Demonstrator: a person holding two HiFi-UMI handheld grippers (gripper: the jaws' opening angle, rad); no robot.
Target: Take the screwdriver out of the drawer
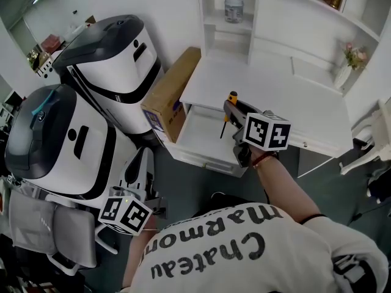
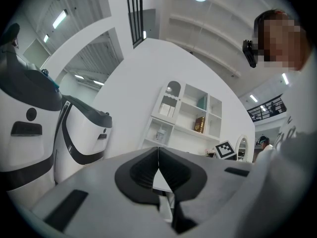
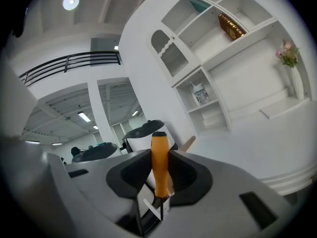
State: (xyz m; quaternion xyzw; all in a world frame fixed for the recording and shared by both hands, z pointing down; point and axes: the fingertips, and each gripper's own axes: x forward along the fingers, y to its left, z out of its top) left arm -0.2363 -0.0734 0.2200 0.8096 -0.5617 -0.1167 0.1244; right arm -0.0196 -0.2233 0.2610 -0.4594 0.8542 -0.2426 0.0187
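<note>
Up over the open drawer (image 1: 197, 138), clamps the screwdriver (image 1: 227, 113) by its orange handle between the pads of the right gripper (image 1: 233, 106), black cap on top, metal shaft pointing down toward the drawer's white bottom. Hovers just in front of the white desk (image 1: 275, 99). Holds the left gripper (image 2: 158, 168) low beside two white-and-black machines (image 1: 116, 60), jaws pressed together, nothing between.
</note>
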